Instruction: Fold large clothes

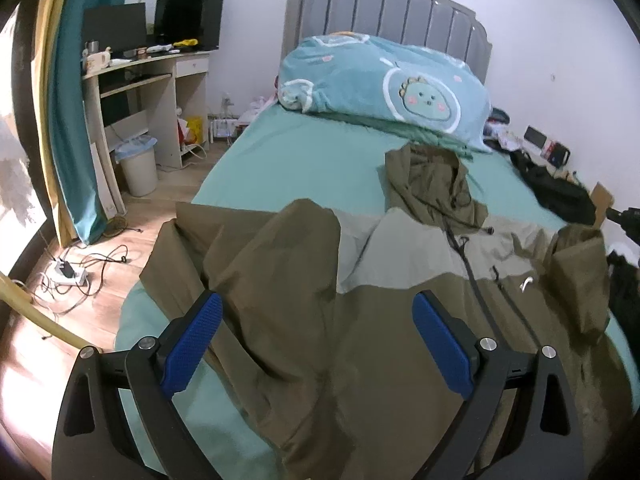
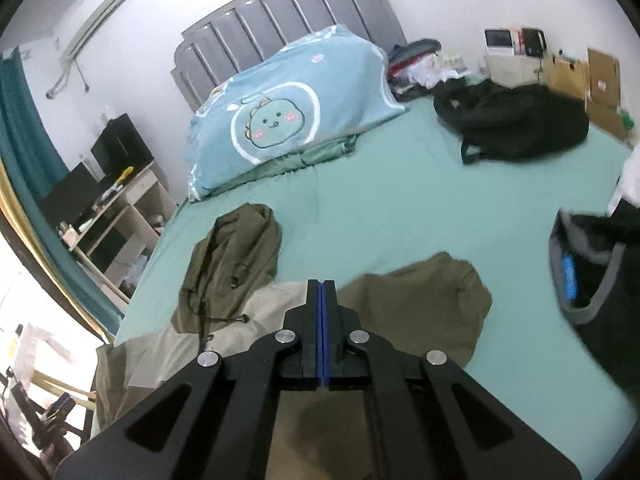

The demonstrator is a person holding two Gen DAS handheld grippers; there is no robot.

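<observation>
1. Bedroom scene: left tongs (image 1: 316, 344) gape wide over the olive jacket (image 1: 320, 320), gripping nothing.
2. Right tongs (image 2: 322, 292) are pressed fully together, empty.
3. Jacket lies spread on the green bed (image 2: 400, 184), hood (image 2: 236, 256) toward the dinosaur-print blanket (image 2: 288, 116).

Bed (image 1: 288, 160) in green sheet: dino-print quilt (image 1: 384, 88) bunched at grey headboard (image 1: 384, 4), black backpack (image 2: 516, 124) on far side. Desk (image 1: 160, 76) with monitors, bin (image 1: 138, 168) beside bed.
</observation>
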